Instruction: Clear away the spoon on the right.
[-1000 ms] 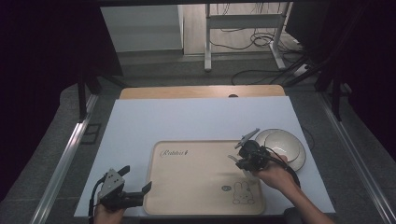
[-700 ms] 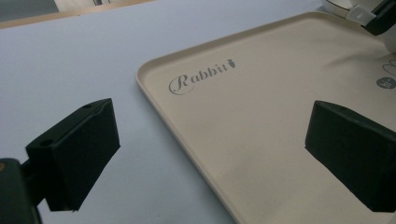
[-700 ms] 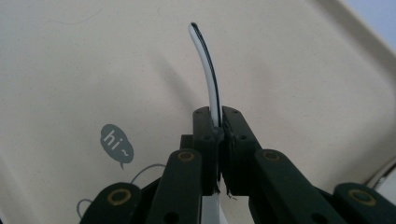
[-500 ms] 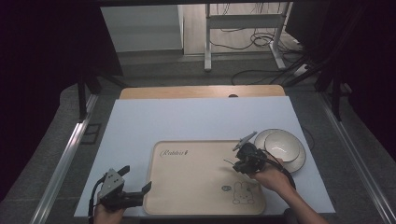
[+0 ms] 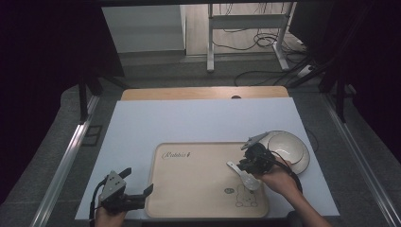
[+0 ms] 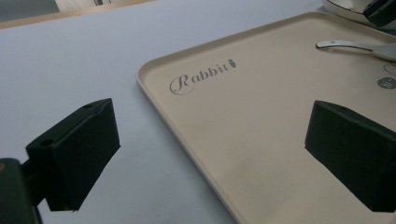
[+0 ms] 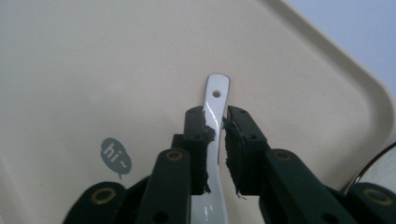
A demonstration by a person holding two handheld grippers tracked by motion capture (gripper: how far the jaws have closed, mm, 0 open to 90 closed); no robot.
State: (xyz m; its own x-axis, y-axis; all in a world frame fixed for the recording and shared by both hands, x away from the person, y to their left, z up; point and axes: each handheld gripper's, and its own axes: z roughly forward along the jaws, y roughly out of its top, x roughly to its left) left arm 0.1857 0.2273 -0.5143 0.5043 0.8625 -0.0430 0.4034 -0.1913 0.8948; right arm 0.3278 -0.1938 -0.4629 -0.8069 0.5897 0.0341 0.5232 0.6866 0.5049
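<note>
Beige tray (image 5: 198,189) sat on the white table (image 5: 189,123) in the high view, near the front edge. Right gripper (image 5: 247,165) was over the tray's right part, clamped on a white spoon (image 5: 242,174) whose bowl end lay near the printed rabbit drawing. Bowl (image 5: 291,150) stood on the table just beside the tray's right rim, close behind the right hand (image 5: 279,178). Left gripper (image 5: 137,187) was low at the tray's front-left corner, jaws spread apart, holding nothing.

Left gripper view: both black jaws stood wide apart, one over the table, one over the tray. "Rabbit" lettering (image 6: 201,77) showed between them farther off. Spoon (image 6: 355,46) lay low across the tray at the far right, bowl rim just past it.

Right gripper view: jaws were closed on the spoon's handle (image 7: 215,121), pads pinching it from both sides, the handle tip with its small hole poking out past the pads. Tray surface was below, with a "hi" speech bubble (image 7: 116,157) off to the left. Cannot tell if the spoon rested on the tray or was lifted slightly.

Judgement: step looked like carrying or placing the spoon. To do it well, keep the pinch steady and the handle level, since it's smooth and narrow and could twist between the pads. Keep clear of the bowl beside the hand.
</note>
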